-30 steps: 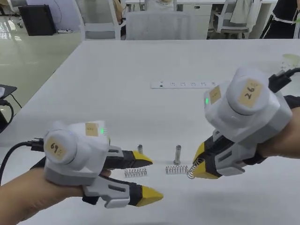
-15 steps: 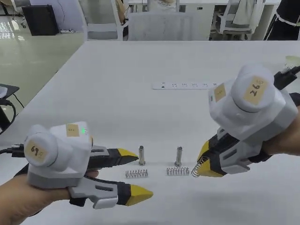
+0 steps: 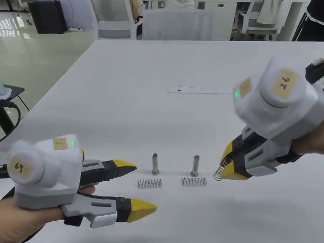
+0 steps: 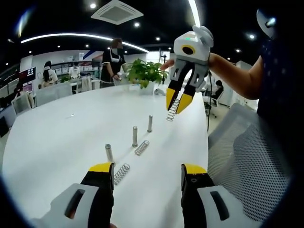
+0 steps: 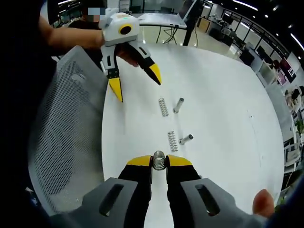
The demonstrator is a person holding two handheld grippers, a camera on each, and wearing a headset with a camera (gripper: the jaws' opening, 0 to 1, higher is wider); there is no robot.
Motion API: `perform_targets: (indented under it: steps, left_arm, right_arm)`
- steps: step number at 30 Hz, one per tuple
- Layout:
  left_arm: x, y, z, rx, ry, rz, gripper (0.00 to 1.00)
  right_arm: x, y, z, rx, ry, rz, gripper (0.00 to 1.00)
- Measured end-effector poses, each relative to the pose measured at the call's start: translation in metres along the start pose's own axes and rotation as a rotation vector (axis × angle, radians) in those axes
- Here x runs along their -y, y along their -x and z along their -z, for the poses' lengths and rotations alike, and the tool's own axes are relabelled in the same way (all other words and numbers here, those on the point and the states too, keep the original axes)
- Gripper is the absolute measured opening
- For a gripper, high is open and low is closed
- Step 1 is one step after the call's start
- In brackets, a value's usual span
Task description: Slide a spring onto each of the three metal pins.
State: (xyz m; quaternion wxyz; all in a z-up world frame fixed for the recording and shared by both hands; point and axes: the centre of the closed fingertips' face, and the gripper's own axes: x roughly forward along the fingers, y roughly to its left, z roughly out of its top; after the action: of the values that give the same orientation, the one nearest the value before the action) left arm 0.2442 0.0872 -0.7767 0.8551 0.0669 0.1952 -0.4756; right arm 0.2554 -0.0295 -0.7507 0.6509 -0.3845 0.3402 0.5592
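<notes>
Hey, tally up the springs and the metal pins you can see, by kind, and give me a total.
Metal pins: 3
Springs: 3, two lying loose, one gripped in the right tongs
Total: 6

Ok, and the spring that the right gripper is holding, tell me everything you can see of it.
The spring is a small open-wound coil of bare silvery wire, its end ring facing the right gripper view. The right gripper is shut on it, the yellow tips pinching the coil from both sides near one end. In the left gripper view the rest juts out beyond the tips, tilted downward. It is held up off the white table and touches nothing but those tips.
</notes>
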Motion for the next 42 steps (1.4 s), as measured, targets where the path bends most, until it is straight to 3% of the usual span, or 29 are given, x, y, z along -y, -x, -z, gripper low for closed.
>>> perform_targets:
  steps: [15, 25, 36, 42]
  left_arm:
    - [0.002, -0.001, 0.008, 0.001, 0.024, -0.024, 0.6]
    - [0.004, -0.003, 0.009, 0.002, 0.03, -0.027, 0.63]
    - [0.006, -0.004, 0.009, 0.001, 0.03, -0.027, 0.65]
    - [0.007, -0.004, 0.008, 0.003, 0.028, -0.029, 0.66]
  right_arm:
    - [0.017, 0.009, 0.011, -0.048, 0.009, 0.015, 0.09]
    - [0.045, 0.018, 0.028, -0.091, -0.017, 0.061, 0.09]
    - [0.065, 0.013, 0.047, -0.153, -0.022, 0.089, 0.09]
    - [0.071, 0.006, 0.053, -0.17, -0.035, 0.078, 0.09]
